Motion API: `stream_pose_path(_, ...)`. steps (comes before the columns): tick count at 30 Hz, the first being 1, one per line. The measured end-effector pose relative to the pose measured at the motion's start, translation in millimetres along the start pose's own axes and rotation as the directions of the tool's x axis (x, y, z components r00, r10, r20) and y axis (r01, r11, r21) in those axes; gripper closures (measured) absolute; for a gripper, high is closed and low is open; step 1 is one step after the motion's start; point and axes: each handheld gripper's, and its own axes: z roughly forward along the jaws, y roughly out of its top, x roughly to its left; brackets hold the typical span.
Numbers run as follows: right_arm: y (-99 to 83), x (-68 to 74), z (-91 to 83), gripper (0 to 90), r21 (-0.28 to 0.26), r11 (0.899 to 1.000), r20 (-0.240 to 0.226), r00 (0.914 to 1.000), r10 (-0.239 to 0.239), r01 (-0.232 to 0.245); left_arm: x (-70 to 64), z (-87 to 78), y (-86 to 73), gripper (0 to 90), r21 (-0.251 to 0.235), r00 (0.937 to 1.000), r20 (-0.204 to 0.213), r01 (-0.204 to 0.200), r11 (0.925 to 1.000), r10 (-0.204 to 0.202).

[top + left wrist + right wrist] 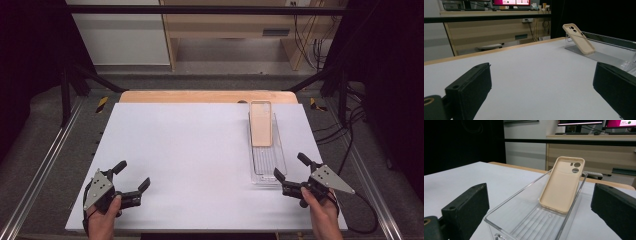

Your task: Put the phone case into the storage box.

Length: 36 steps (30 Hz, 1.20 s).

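A beige phone case (562, 186) leans upright against the far end wall of a clear plastic tray (511, 202), its camera cut-outs plain in the right gripper view; the high view shows it merely as a flat tan strip at the tray's far end. The right gripper (292, 172), jaws wide apart and holding nothing, hovers at the tray's near end, the hand low at the white surface's (190, 150) edge. The left gripper (131, 179), equally agape and empty, sits well apart at the near left corner, angled toward the tray.
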Motion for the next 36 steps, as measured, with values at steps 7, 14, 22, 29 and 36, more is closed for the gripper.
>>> stream_pose_path(7, -7.4, 2.4, 5.2, 2.0, -0.014, 1.0, -0.032, 0.9995, 0.001, -0.001, -0.3, 0.7, -0.2, 1.6, 0.002, 1.0, 0.004, -0.001, 1.0, 0.001)
stream_pose_path(14, -10.7, 7.9, 10.8, 2.0, -0.008, 1.0, -0.058, 0.998, -0.023, 0.023, 0.4, 1.1, -0.4, 1.6, -0.002, 0.9997, 0.024, 0.004, 1.0, -0.004)
stream_pose_path(22, -13.4, 12.3, 19.6, 2.0, -0.002, 1.0, -0.073, 0.9972, -0.019, 0.019, -0.7, 2.0, -0.2, 1.6, -0.008, 0.999, 0.045, 0.005, 1.0, -0.004)
stream_pose_path(29, -14.0, 6.9, 25.6, 2.4, 0.009, 1.0, -0.064, 0.9979, 0.006, -0.005, -0.5, 2.2, -0.1, 1.6, -0.01, 0.9988, 0.049, 0.005, 0.9999, -0.005)
stream_pose_path(36, -15.2, 5.3, 27.6, 3.1, 0.04, 0.999, -0.049, 0.9988, 0.007, -0.005, -0.9, 2.7, -0.1, 1.6, -0.008, 0.9986, 0.053, 0.004, 1.0, -0.003)
